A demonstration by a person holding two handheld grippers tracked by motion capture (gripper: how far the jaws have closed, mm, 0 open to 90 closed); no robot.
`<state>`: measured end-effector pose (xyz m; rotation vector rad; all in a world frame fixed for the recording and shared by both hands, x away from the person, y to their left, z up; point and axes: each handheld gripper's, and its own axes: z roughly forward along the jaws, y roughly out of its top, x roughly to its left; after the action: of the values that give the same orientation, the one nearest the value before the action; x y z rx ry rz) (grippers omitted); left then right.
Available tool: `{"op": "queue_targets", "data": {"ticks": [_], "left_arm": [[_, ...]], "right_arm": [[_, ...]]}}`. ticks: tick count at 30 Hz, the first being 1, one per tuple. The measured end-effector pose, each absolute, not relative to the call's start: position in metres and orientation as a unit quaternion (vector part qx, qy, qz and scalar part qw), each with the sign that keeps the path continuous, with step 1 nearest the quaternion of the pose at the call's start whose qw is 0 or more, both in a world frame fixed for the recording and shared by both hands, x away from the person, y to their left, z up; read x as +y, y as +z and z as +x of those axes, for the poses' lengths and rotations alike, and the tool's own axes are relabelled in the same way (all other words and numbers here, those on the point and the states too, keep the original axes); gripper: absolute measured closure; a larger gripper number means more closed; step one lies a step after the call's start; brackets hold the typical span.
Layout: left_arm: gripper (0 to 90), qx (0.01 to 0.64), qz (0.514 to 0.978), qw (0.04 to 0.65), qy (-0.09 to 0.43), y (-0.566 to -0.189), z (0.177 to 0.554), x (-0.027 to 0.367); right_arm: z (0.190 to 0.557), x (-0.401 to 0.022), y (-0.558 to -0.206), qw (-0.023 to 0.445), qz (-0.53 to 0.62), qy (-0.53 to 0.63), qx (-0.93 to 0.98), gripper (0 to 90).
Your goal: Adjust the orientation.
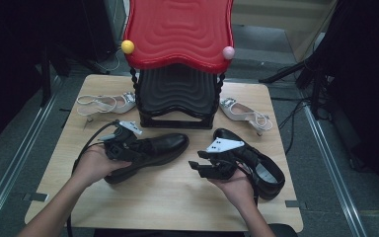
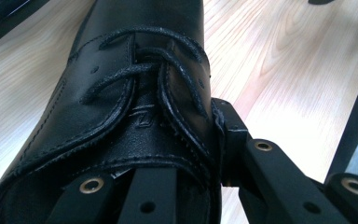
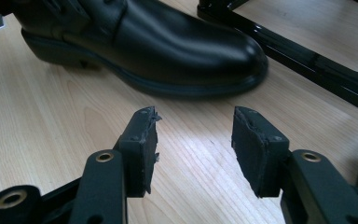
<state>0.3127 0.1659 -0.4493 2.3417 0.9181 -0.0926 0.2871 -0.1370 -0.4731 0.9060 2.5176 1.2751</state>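
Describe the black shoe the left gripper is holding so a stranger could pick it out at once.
Start at the red-topped rack at the table's far edge. In front of its black base lie two black shoes; take the left black shoe, lying with its toe toward the centre. The left gripper clamps its laced collar; the other shoe is ungripped.

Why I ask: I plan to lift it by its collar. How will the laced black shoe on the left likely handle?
The shoe looks like stiff polished leather, so it should probably keep its shape. The left gripper pinches only the thin collar edge near the laces, so the long toe may sag downward. The glossy toe looks slippery; the matte collar likely grips better.
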Motion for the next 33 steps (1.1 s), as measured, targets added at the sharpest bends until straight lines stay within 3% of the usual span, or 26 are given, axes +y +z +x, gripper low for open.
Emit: {"op": "queue_targets", "data": {"ticks": [7, 22, 26, 29, 33], "left_arm": [[80.5, 0.35, 0.879, 0.321, -0.043, -0.457, 0.314, 0.134], [79.0, 0.339, 0.887, 0.311, -0.045, -0.471, 0.311, 0.112], [74.0, 0.338, 0.882, 0.325, -0.049, -0.468, 0.312, 0.117], [64.8, 0.335, 0.884, 0.32, -0.055, -0.464, 0.311, 0.121], [61.0, 0.328, 0.887, 0.321, -0.05, -0.457, 0.307, 0.127]], "right_arm": [[0.285, -0.141, -0.473, 0.093, 0.312, 0.429, 0.842, 51.7], [0.283, -0.144, -0.478, 0.094, 0.319, 0.424, 0.842, 52.5], [0.283, -0.143, -0.478, 0.093, 0.319, 0.424, 0.842, 52.7], [0.283, -0.143, -0.478, 0.092, 0.319, 0.424, 0.843, 52.9], [0.283, -0.143, -0.478, 0.09, 0.32, 0.425, 0.842, 53.0]]}}
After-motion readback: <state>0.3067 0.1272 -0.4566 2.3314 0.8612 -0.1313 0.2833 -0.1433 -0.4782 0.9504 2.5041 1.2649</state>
